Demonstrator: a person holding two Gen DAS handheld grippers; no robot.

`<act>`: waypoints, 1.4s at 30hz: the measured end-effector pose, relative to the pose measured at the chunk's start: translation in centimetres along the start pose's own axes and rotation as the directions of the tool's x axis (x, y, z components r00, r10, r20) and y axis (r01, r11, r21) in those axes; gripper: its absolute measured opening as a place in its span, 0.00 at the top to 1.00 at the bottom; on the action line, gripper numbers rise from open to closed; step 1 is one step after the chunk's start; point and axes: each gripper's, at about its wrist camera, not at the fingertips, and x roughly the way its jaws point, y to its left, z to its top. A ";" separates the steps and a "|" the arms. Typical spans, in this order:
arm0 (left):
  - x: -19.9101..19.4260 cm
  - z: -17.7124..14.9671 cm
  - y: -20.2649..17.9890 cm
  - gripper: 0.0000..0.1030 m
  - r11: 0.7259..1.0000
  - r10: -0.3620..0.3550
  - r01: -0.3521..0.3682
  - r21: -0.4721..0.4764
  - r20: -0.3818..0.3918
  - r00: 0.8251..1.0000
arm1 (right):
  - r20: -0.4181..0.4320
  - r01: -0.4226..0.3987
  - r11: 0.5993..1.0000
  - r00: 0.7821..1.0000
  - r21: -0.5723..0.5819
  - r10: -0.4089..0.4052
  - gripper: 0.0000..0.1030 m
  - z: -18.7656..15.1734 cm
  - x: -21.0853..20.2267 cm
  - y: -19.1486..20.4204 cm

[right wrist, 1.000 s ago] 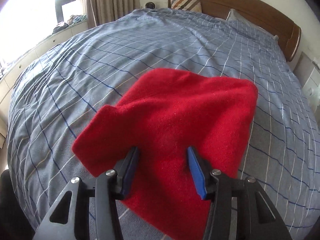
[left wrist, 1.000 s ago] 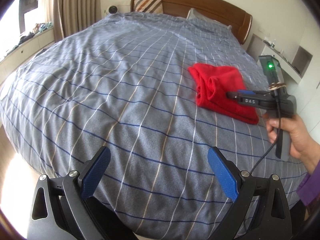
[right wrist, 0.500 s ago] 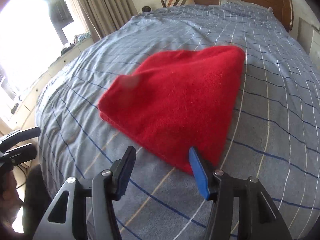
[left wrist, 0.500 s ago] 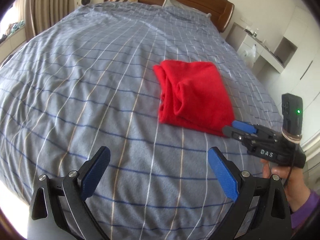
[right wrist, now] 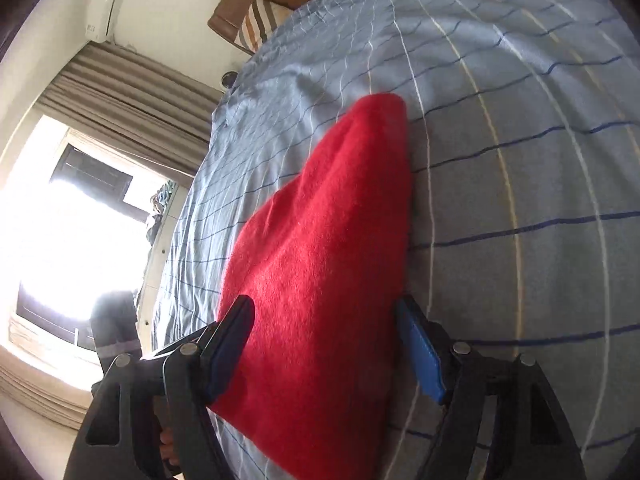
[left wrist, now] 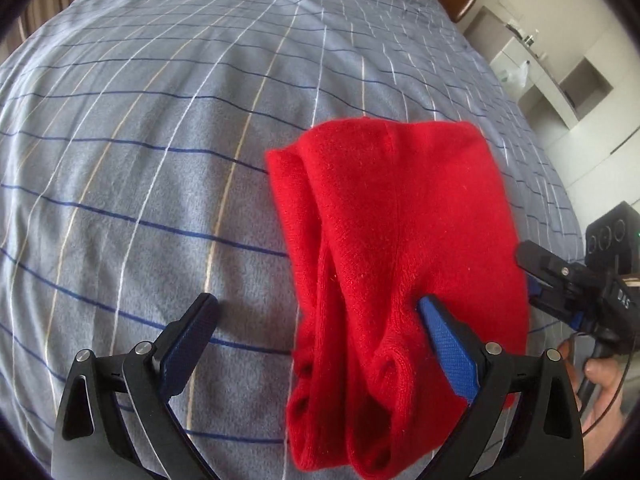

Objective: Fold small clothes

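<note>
Left wrist view: red garment (left wrist: 396, 264) lies folded on checked bedspread (left wrist: 160, 160), centre-right; folding looks nearly done; left gripper (left wrist: 316, 322) spread wide, one pad touching cloth, nothing clamped | Right wrist view: right gripper (right wrist: 324, 344) has just been opening, garment between unpressed pads; striped pillow (right wrist: 260, 20) upper centre, nothing obstructs

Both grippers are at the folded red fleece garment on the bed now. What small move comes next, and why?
Probably close the right gripper on the near edge of the folded red fleece garment. Its jaws have just been opening and now straddle that edge without pressing it. The left gripper is also open, one finger pad against the cloth, on the grey checked bedspread.
</note>
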 end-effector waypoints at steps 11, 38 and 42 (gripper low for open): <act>-1.1 -0.7 -2.3 0.79 0.996 0.013 -0.022 0.089 0.101 0.995 | 0.211 0.447 0.755 0.894 -0.480 -0.395 0.70 -2.4 2.7 9.1; -11.9 -9.0 -7.7 0.00 0.910 0.282 -0.389 0.140 0.478 0.832 | 0.323 0.576 0.695 0.817 -0.429 -0.477 0.12 -8.9 -9.7 6.7; -14.2 -10.7 -9.4 0.00 0.897 0.296 -0.421 0.135 0.522 0.800 | 0.363 0.582 0.672 0.812 -0.458 -0.457 0.11 -12.1 -11.9 8.8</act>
